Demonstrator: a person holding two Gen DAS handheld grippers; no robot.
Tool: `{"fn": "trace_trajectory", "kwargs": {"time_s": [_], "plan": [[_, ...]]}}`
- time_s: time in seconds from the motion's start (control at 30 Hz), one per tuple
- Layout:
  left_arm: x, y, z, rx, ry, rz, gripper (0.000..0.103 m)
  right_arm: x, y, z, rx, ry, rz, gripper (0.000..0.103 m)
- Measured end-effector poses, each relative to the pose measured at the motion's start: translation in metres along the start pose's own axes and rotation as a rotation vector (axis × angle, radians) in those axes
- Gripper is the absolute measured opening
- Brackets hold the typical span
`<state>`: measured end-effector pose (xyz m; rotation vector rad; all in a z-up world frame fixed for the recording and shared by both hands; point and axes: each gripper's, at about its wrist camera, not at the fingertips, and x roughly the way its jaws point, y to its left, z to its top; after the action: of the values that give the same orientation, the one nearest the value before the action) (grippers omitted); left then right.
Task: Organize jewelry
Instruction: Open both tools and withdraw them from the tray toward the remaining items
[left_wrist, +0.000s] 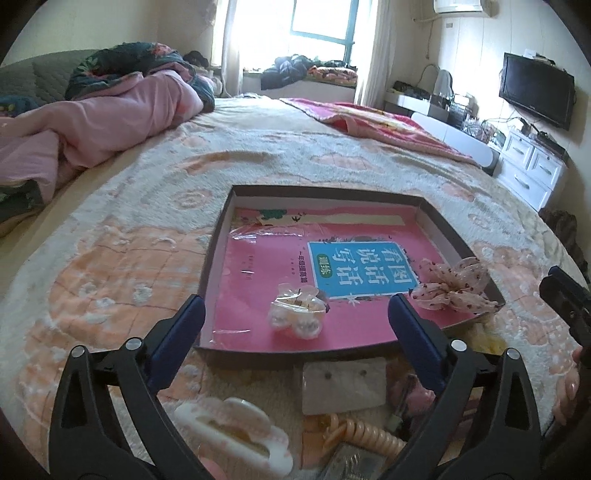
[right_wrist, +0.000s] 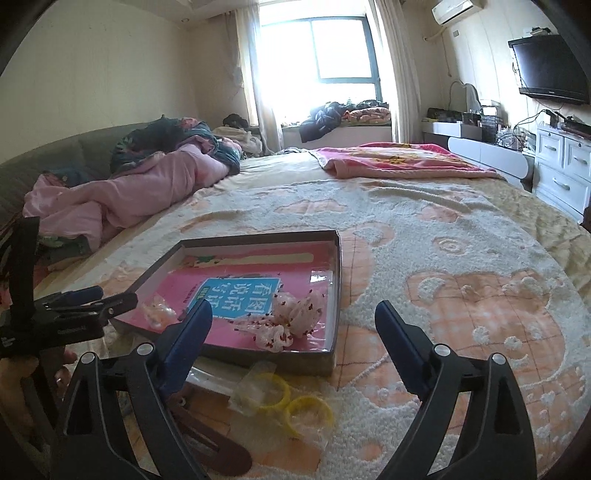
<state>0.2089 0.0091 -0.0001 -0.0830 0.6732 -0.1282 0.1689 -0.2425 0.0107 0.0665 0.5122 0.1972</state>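
Note:
A shallow dark box (left_wrist: 436, 218) lies on the bed with a pink book inside. On the book rest a clear hair claw (left_wrist: 297, 314) and a dotted sheer scrunchie (left_wrist: 454, 288). My left gripper (left_wrist: 295, 301) hangs open over the box's near edge, the clear claw lying below the gap, untouched. In the right wrist view the same box (right_wrist: 338, 258) holds the scrunchie (right_wrist: 291, 321), and my right gripper (right_wrist: 293, 308) stands open just in front of it, holding nothing. Yellow rings in a clear bag (right_wrist: 291, 402) lie under it on the blanket.
In front of the box lie a white hair claw (left_wrist: 236, 432), a peach coil tie (left_wrist: 365, 435), an earring card (left_wrist: 343, 384) and a brown hair clip (right_wrist: 207, 443). A pink quilt (right_wrist: 147, 184) is heaped at the far left. A hand (right_wrist: 22, 387) shows at the left.

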Motion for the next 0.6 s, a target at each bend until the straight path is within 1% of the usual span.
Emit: {"fn": "trace_trajectory", "kwargs": {"time_s": [0.3, 0.6], "plan": [[-0.026, 0.010, -0.003, -0.029, -0.040, 0.032, 0.091, -0.019, 0.006, -0.006, -0.013, -0.003, 0.029, 0.087], [-0.046, 0.025, -0.016, -0.047, -0.053, 0.071, 0.091, -0.029, 0.018, -0.013, -0.052, 0.004, 0.064, 0.087]]}}
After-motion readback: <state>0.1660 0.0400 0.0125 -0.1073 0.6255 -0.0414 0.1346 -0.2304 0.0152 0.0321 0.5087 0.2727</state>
